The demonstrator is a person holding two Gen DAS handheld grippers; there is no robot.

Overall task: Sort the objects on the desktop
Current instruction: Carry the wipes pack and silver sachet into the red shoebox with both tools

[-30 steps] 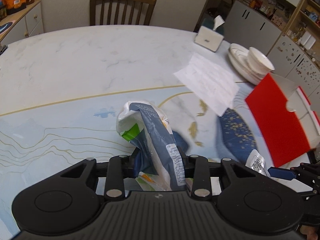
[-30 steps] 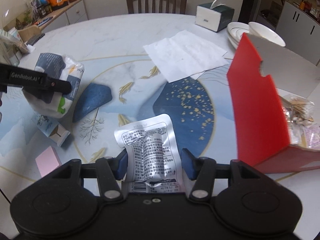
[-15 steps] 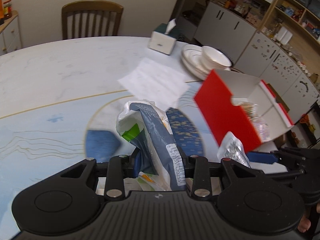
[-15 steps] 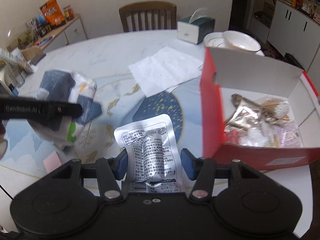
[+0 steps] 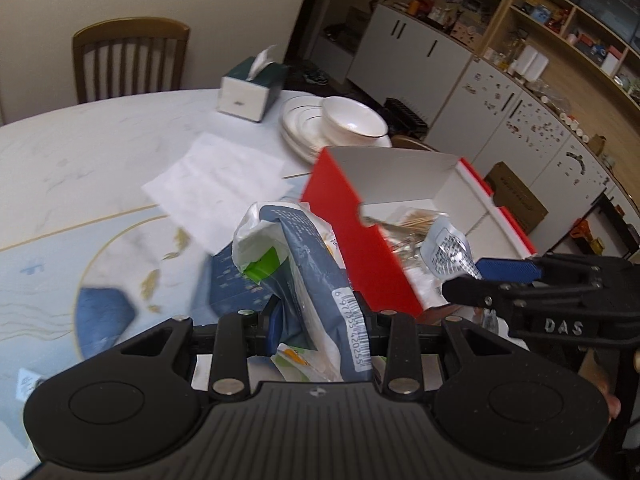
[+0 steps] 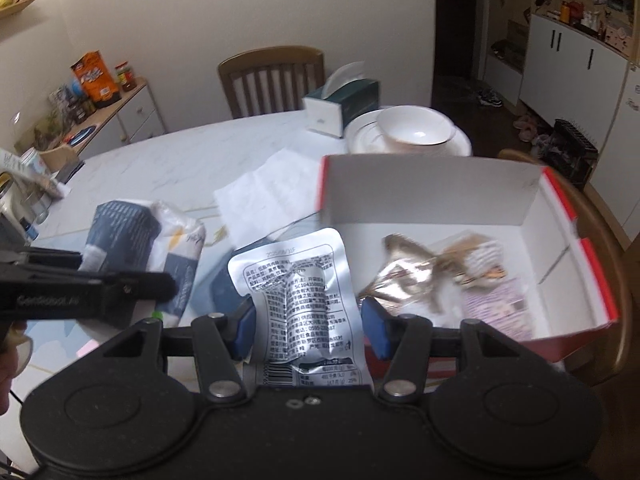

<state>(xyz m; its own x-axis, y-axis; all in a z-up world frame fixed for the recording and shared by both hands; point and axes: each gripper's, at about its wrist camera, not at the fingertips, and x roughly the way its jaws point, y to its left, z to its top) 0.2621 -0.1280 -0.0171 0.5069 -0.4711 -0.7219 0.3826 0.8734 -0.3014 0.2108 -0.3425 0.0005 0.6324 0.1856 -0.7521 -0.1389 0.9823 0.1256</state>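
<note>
A: Entry, carry phase. Right gripper point(image 6: 307, 330) is clamped on the silver foil pouch point(image 6: 298, 292); pads bear on both side edges, and the pouch's long axis runs forward along the fingers, barcode end nearest the camera.

B: Where is the red box point(image 6: 532, 196) relative to those jaws?

A: Ahead and to the right in the right wrist view. Its open top faces up, the white inner walls show, and wrappers point(image 6: 440, 272) already lie on its floor. The pouch tip overlaps the near-left corner of the box in that view; whether it has cleared the near wall I cannot tell.

B: And the left side?

A: Left gripper point(image 5: 316, 330) is clenched on the blue-and-white bag point(image 5: 308, 276), which stands up between the fingers, long axis forward and upward. From the left wrist view the box sits ahead and right, its red near wall just beyond the bag, so this load is short of the opening.

B: So which hand is nearer?

A: The right one, by my reading. In the left view its pouch hangs over the box's near-right part, beyond the red wall. Judgement: the right jaws need only a small advance forward and right before letting go; the left must cross the red wall first, and the two grippers are close enough that they could collide.

B: Anything else nearby?

A: Paper sheet point(image 6: 272, 196) and stacked bowl and plates point(image 6: 416, 132) lie on the far side, apart from both loads.
</note>
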